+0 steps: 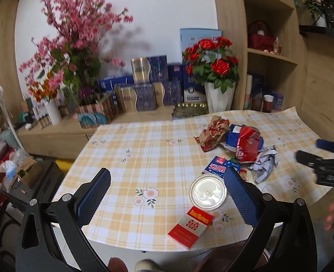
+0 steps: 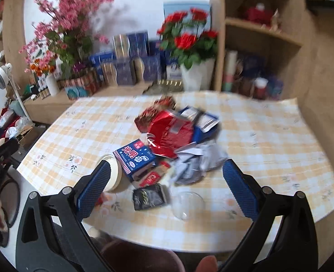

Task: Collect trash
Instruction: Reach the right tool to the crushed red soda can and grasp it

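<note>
Left gripper point(image 1: 167, 192): jaws spread wide, holding nothing, above the surface point(image 1: 144, 149). Right gripper point(image 2: 167, 192): jaws spread wide, empty, above the trash pile point(image 2: 178, 136) at frame centre. Counted: one red cigarette pack point(image 1: 190, 226), one round lid point(image 1: 208, 192), one blue carton point(image 2: 135, 157), one clear cup point(image 2: 187, 205), one black packet point(image 2: 149, 196).

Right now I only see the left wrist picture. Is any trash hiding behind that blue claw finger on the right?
Observer: Yes. The right wrist view shows a black packet lying flat on the tablecloth, nearer the camera than the blue carton.
Operator: Anything under that carton?
Observer: A small red packet seems to poke out from beneath it.
Operator: Is the other claw holding something?
Observer: No, the right claw is open and empty.
</note>
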